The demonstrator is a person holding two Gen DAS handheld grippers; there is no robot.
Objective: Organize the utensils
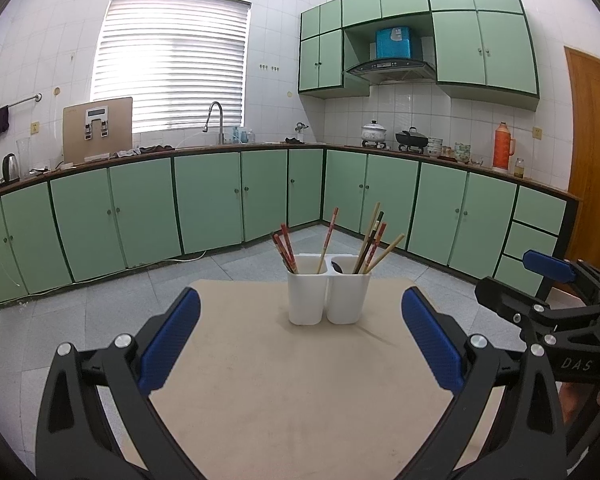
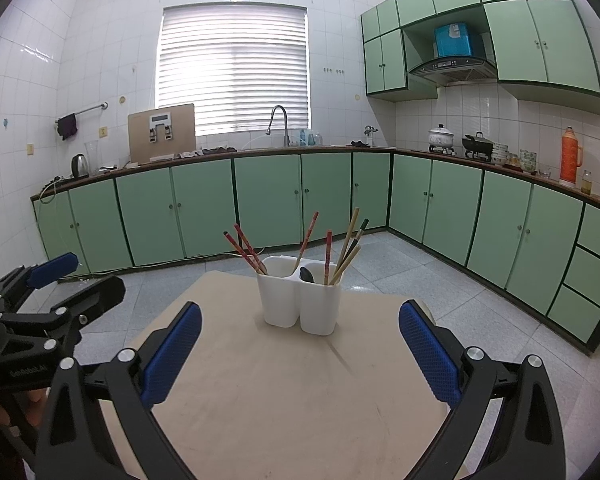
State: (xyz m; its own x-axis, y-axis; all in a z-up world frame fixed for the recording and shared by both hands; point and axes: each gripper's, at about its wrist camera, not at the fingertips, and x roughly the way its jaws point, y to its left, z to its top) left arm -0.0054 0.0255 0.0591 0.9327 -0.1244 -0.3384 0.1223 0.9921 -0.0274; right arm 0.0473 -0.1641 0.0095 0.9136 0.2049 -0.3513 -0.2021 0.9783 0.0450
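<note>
A white two-compartment utensil holder (image 1: 327, 298) (image 2: 299, 302) stands upright near the far edge of a beige table (image 1: 292, 392) (image 2: 292, 392). Red and tan chopsticks (image 1: 286, 250) (image 2: 246, 250) lean in its left compartment. More chopsticks (image 1: 374, 242) (image 2: 348, 246) and a dark spoon (image 2: 308, 275) sit in the right one. My left gripper (image 1: 300, 336) is open, short of the holder, with nothing between its fingers. My right gripper (image 2: 300, 340) is also open and empty, equally short of the holder. Each gripper shows at the edge of the other's view (image 1: 512, 280) (image 2: 86, 276).
The table stands on a grey tiled floor (image 1: 100, 304) in a kitchen with green cabinets (image 1: 204, 200) along the back and right walls. The worktop holds a kettle (image 1: 10, 168), pots (image 1: 374, 133) and an orange flask (image 1: 503, 147). A wooden door (image 1: 592, 152) is at far right.
</note>
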